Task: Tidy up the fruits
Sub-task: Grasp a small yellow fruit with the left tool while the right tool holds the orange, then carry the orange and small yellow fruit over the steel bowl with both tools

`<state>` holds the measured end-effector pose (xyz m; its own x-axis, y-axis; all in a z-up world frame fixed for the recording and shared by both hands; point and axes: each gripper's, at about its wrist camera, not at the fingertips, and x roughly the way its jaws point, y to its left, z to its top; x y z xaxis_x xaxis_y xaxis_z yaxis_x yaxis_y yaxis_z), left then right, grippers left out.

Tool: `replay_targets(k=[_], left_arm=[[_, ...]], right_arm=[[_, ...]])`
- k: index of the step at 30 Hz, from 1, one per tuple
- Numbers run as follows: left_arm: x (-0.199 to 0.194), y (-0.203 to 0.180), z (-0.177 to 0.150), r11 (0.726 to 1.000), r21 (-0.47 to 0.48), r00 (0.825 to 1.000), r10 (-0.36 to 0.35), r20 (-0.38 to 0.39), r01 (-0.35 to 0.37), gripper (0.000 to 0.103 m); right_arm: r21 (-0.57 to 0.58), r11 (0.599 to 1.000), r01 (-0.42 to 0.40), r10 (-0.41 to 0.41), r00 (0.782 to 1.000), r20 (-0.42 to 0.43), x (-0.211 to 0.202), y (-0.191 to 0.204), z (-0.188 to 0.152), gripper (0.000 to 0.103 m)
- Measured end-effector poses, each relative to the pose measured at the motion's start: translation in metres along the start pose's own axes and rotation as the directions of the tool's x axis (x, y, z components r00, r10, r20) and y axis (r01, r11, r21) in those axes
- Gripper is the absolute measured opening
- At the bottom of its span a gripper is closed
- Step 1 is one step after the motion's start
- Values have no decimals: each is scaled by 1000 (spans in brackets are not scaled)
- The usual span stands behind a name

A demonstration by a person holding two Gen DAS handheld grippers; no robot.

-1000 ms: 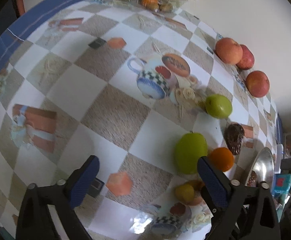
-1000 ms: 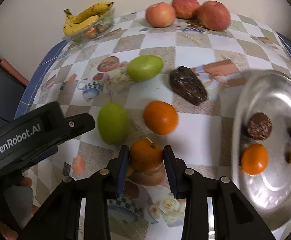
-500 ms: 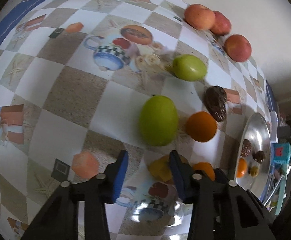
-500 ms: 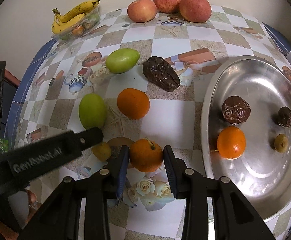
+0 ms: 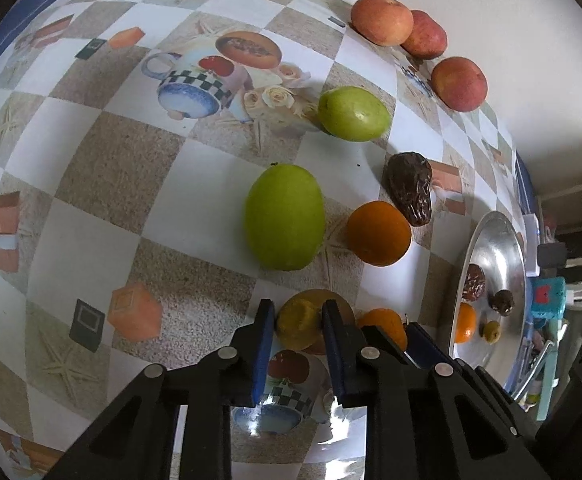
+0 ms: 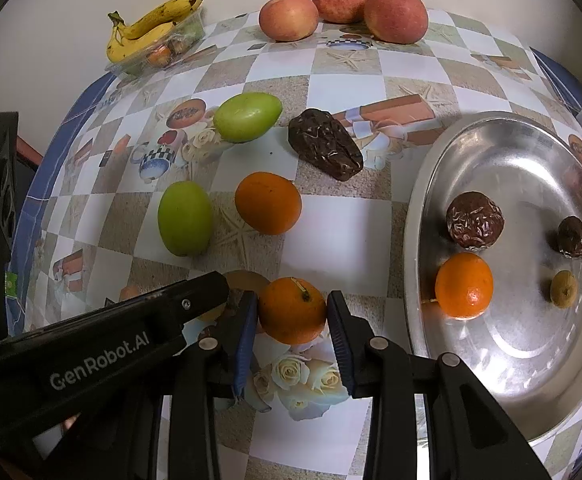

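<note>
My left gripper (image 5: 297, 312) is shut on a small yellow fruit (image 5: 297, 326) that rests on the checked tablecloth (image 5: 103, 168). Right beside it, my right gripper (image 6: 292, 304) is shut on a small orange (image 6: 293, 314) with a stem, also low over the cloth. In the right wrist view the left gripper's black body (image 6: 131, 332) covers most of the yellow fruit. A steel plate (image 6: 531, 152) to the right holds an orange (image 6: 465, 285), two dark dates (image 6: 475, 221) and a little yellow-green fruit (image 6: 563, 289).
Loose on the cloth lie two green fruits (image 6: 185, 218) (image 6: 248, 117), another orange (image 6: 268, 209) and a large dark date (image 6: 325, 144). Three apples (image 6: 289, 17) line the far wall. Bananas (image 6: 151, 28) sit on a clear tray at the far left corner.
My left gripper swung over to the small yellow fruit and its wide-open jaws closed onto it. The right gripper kept its hold on the orange.
</note>
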<state>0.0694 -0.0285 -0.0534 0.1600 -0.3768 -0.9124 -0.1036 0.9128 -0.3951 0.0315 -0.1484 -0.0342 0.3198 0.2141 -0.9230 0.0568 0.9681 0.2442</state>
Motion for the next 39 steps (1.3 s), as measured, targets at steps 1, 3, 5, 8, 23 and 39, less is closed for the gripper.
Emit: replay_targets(k=[1,3,5,8,23,39], left_arm=[[0,5,3,1000,-6,1000,-3,0,3,26],[-6,9,4,1000,-8,1000,12,17,-12,26],[-15,14,4,1000,-6,999,12,43,-12,26],[-29,12,7,1000,1,995,0,96,0,26],[-46,-54,-11,975,219,982,-17,190,-25,26],[9,-151,-73,863,505,992,-62,109,-2,26]], right_arm=[[3,1000,-2,2,1000,0,0,0,0,37],[9,1000,-8,8,1000,-1,0,-2,0,37],[13,1000,-11,11,1000,1,-3,-3,1,37],[27,999,-43,43,999,27,-12,-5,3,37],[189,975,117,-143,982,127,-59,-80,9,37],[320,940,116,-169,975,143,-71,-150,-1,37]])
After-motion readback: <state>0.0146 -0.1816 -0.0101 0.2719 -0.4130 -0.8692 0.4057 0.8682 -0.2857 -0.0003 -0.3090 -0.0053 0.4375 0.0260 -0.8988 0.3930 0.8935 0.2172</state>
